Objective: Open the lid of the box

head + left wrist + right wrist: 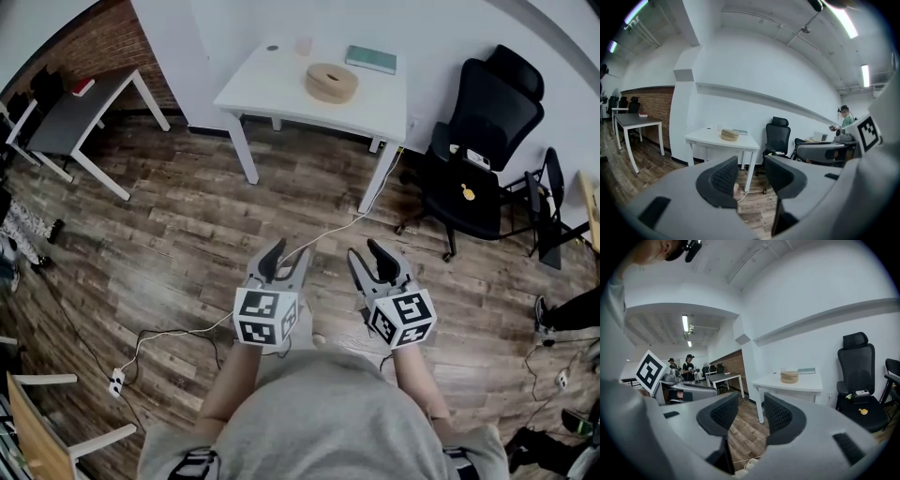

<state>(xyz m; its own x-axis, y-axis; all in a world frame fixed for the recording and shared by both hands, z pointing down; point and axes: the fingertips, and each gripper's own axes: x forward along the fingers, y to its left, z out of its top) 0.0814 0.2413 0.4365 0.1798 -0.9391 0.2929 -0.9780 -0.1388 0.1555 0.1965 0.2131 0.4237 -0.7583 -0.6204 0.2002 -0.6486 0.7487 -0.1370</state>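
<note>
— While the box [331, 82] sits on the table [267, 89], lid on, is anything done?
— Nothing yet. Your left gripper [287, 259] and right gripper [367, 255] both stand apart and empty, well short of it. You have open floor [187, 206] ahead; mind the cable [337, 228] and the chair [478, 159] beside the table.

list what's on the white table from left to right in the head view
small dark object → clear cup → round wooden box → teal book
</note>
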